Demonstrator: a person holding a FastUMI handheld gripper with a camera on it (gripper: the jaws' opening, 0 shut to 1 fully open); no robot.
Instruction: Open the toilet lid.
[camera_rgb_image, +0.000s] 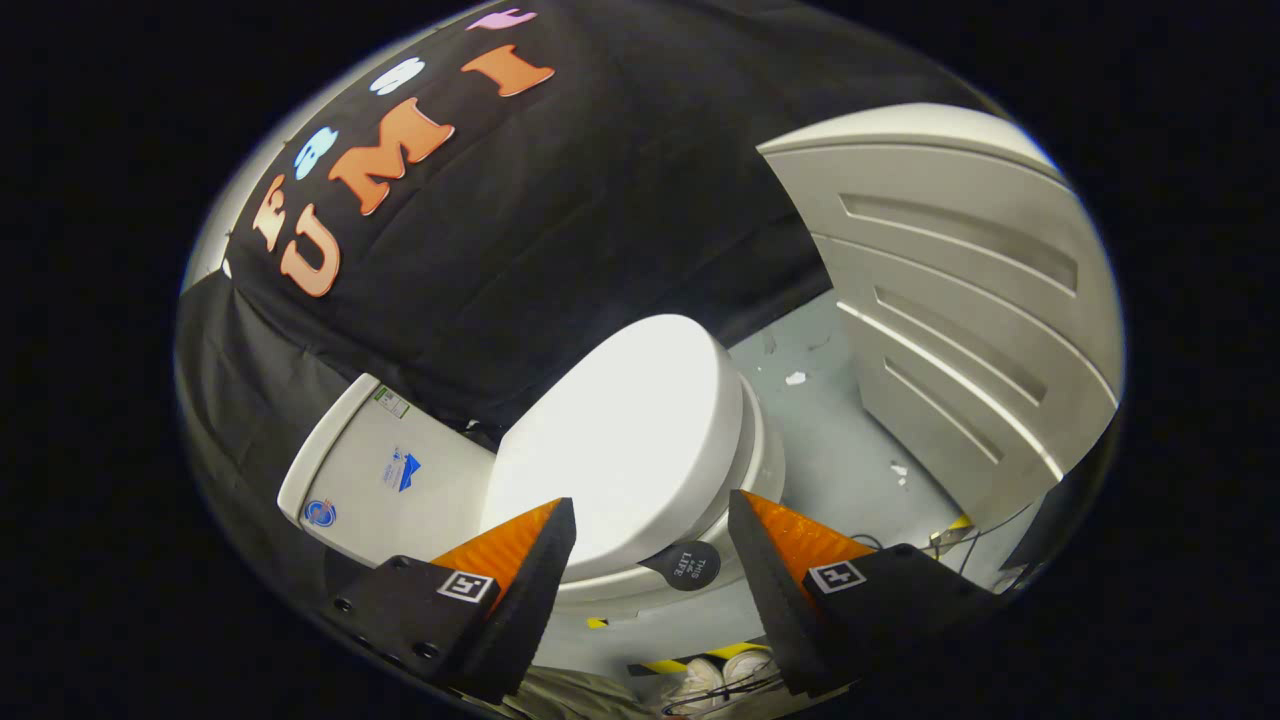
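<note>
A white toilet stands just ahead of my fingers, seen from above and tilted. Its lid (625, 440) lies flat and shut on the bowl (765, 465). A small black round tab (685, 566) sticks out from under the lid's near edge, between my fingertips. The white tank (385, 470) sits beyond my left finger, against the black cloth wall. My gripper (652, 525) hangs above the lid's near edge, open, with nothing between its orange and black fingers (520, 560).
A white panelled door (960, 300) stands beyond the toilet on the right. The grey floor (850, 440) between toilet and door carries small white scraps. Yellow-black tape (690, 658) and a person's white shoes (720, 675) lie below the fingers.
</note>
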